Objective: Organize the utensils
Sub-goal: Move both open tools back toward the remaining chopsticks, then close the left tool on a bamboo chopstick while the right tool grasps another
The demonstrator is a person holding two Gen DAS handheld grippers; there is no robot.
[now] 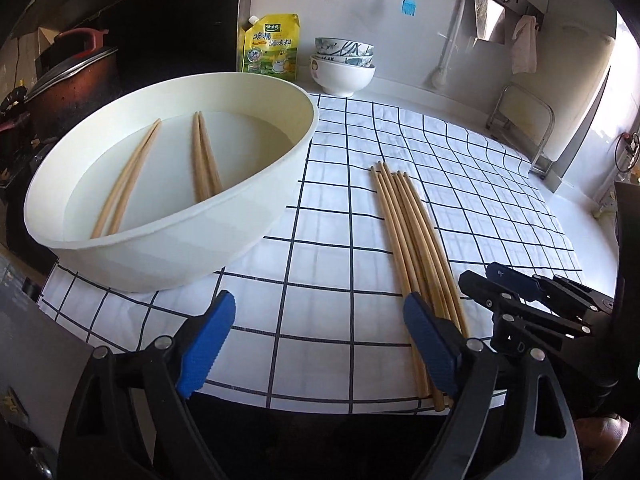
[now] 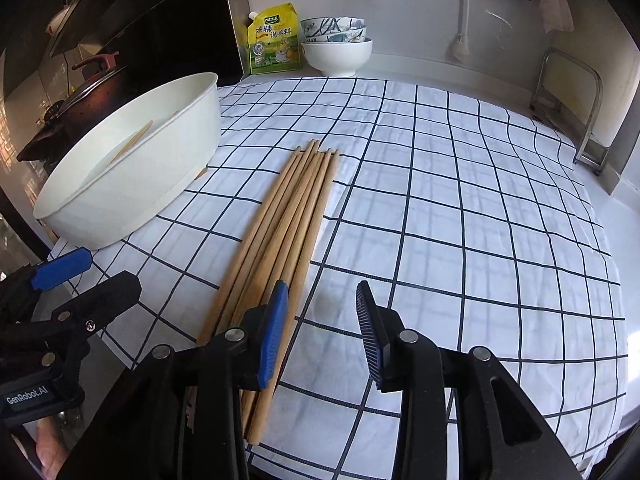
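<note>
Both claws gaping empty: right claw point(image 2: 322, 334) is hovering nearest the chopstick bundle point(image 2: 280, 232), lying toward eleven o'clock; left claw point(image 1: 320, 344) is waiting.

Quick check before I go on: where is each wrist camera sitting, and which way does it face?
Left wrist: low at the counter's near edge, facing the large white basin; open left gripper below, right gripper alongside.
Right wrist: further right, facing the checked cloth; open right gripper, left gripper's blue pad.
Shared: bundle of wooden chopsticks, basin, stacked bowls.
</note>
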